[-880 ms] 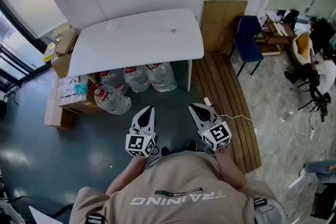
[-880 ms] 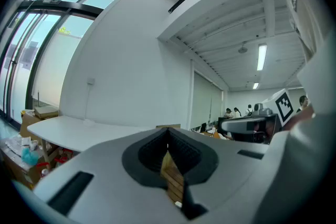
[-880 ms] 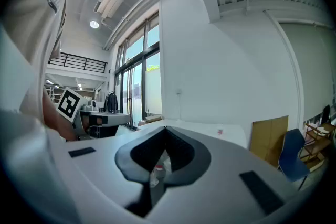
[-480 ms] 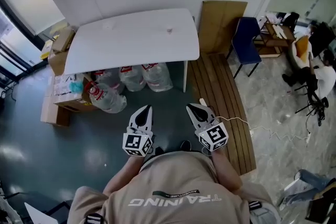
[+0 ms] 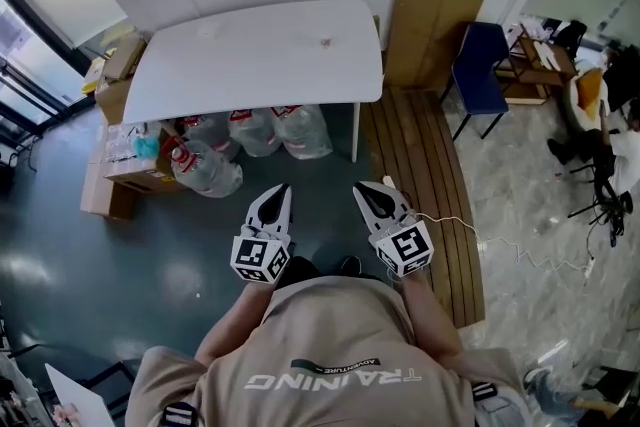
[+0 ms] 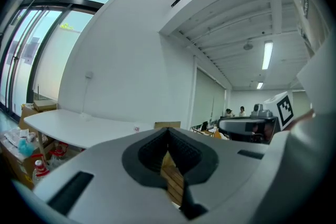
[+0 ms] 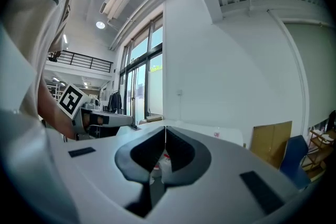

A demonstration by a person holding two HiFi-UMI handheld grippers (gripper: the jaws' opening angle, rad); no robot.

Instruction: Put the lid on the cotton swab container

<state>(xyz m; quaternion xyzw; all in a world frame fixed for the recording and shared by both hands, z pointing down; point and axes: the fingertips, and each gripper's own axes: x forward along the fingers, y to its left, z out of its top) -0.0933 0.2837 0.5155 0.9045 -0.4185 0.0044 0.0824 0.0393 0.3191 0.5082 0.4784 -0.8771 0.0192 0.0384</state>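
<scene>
A white table (image 5: 250,65) stands by the far wall, well ahead of me. On it lie a small pinkish item (image 5: 325,42) and a pale one (image 5: 207,32), both too small to identify. The same table (image 6: 79,131) appears in the left gripper view, with a tiny item (image 6: 136,128) on it. My left gripper (image 5: 283,187) and right gripper (image 5: 358,187) are held side by side in front of my body, above the dark floor. Both are shut with nothing between the jaws. The left gripper (image 6: 167,131) and right gripper (image 7: 165,128) have their tips meeting.
Large water bottles (image 5: 255,135) lie under the table, with cardboard boxes (image 5: 120,165) to their left. A cardboard sheet (image 5: 430,25), a blue chair (image 5: 478,65) and wooden decking (image 5: 420,175) with a white cable (image 5: 470,235) are on the right. People sit at the far right.
Both grippers stay shut and side by side. The head view has shifted a little, so the table and grippers sit slightly higher in it.
</scene>
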